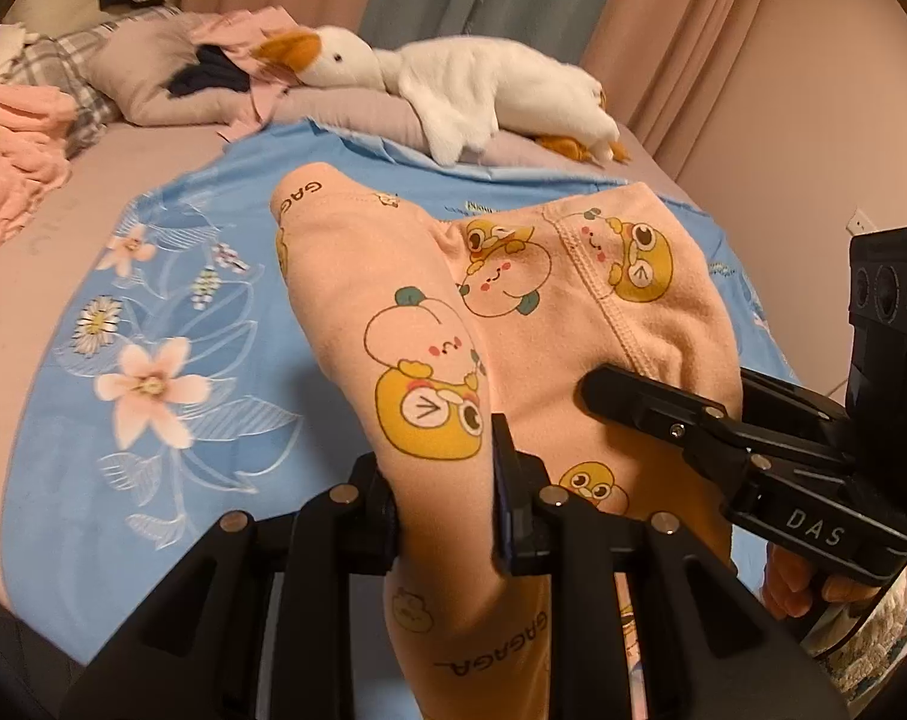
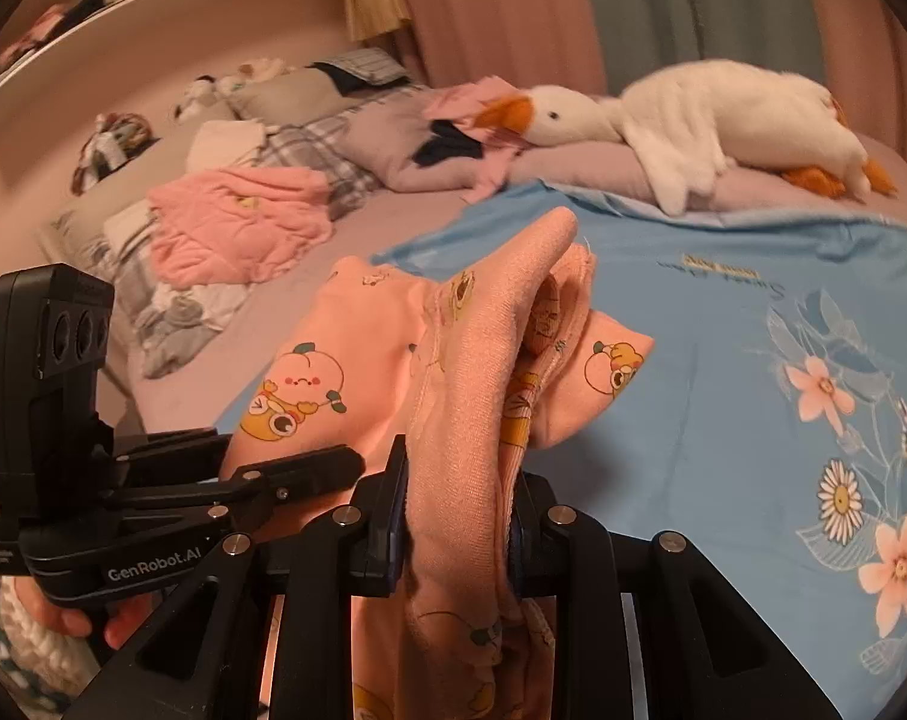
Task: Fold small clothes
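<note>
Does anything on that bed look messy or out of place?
Yes: pink clothes lie crumpled in a heap by the pillows, unfolded. The goose toy sprawls beyond the blue sheet. Nothing looks damaged.

Both claws [image 1: 444, 498] [image 2: 456, 516] clamped, angled downward

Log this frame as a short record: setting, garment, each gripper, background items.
setting: bed covered by a blue floral sheet
garment: small peach trousers printed with cartoon figures, lifted partly off the sheet
left gripper: shut on a fold of the trousers
right gripper: shut on a bunched edge of the trousers
background: white plush goose lying on pillows; pink clothes pile at the bed's far side
fold state: not yet laid flat
</note>
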Demonstrator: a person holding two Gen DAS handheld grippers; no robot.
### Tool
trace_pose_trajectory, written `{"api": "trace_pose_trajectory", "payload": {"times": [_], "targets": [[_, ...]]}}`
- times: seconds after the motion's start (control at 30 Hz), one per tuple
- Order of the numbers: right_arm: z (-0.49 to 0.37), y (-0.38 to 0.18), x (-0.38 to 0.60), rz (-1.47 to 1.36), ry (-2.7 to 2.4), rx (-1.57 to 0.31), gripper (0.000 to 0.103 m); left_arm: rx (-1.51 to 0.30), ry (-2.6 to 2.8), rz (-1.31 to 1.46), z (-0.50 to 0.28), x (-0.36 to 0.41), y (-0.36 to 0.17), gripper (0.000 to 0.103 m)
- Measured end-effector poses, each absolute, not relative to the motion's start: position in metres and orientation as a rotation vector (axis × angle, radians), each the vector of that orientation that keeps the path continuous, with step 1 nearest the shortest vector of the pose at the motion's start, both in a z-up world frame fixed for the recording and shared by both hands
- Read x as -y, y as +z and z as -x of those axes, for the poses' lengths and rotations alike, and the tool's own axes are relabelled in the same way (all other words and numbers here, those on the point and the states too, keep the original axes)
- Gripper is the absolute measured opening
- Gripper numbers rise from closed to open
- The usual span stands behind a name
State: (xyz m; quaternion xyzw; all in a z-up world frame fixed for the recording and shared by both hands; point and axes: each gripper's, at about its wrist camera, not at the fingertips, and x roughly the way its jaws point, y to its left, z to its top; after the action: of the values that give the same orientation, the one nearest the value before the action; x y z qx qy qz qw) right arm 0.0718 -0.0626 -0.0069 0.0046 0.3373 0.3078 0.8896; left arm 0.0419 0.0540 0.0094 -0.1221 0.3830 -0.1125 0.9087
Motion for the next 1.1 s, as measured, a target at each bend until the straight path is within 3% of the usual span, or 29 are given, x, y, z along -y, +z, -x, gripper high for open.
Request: {"api": "trace_pose_trajectory", "payload": {"times": [1.1], "targets": [[-0.037, 0.028, -0.006, 0.106, 0.739, -0.6, 0.027, -0.671, -0.165, 0.314, 0.019, -0.126, 0.045, 0.023]]}}
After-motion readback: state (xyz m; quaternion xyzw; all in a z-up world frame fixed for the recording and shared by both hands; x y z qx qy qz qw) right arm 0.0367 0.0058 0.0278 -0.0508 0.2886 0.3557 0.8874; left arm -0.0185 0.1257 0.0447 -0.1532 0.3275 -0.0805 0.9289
